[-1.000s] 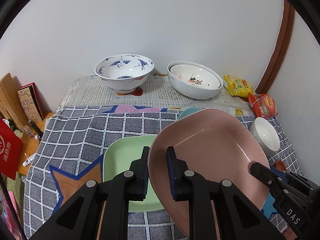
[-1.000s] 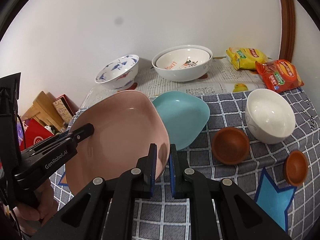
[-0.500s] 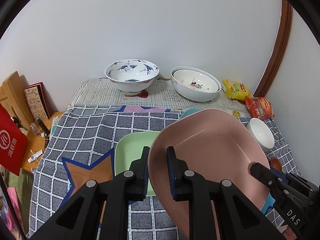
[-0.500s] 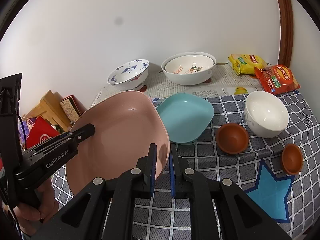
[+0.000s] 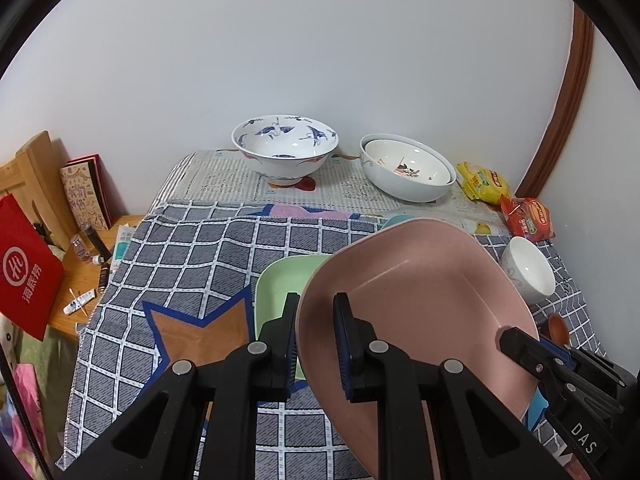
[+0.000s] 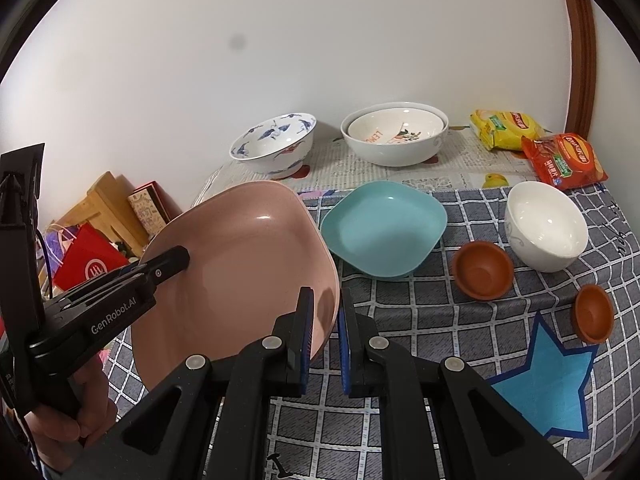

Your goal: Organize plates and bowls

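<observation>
Both grippers hold one pink plate (image 5: 416, 312) above the table, tilted. My left gripper (image 5: 316, 316) is shut on its left rim. My right gripper (image 6: 325, 312) is shut on its right rim; the plate also shows in the right wrist view (image 6: 248, 272). A green plate (image 5: 284, 288) lies on the checked cloth under the pink one. A teal plate (image 6: 384, 228) lies flat to the right. A white bowl (image 6: 546, 224) and two small brown bowls (image 6: 482, 268) (image 6: 594, 312) sit further right.
At the back on newspaper stand a blue-patterned bowl (image 5: 285, 148) and two nested white bowls (image 5: 408, 168). Snack packets (image 6: 564, 160) lie at the back right corner. A lower wooden side table (image 5: 80, 280) with small items and a red bag (image 5: 28, 272) is on the left.
Both grippers have risen and drawn back with the pink plate, so more of the table shows. The plate stays gripped at both rims.
</observation>
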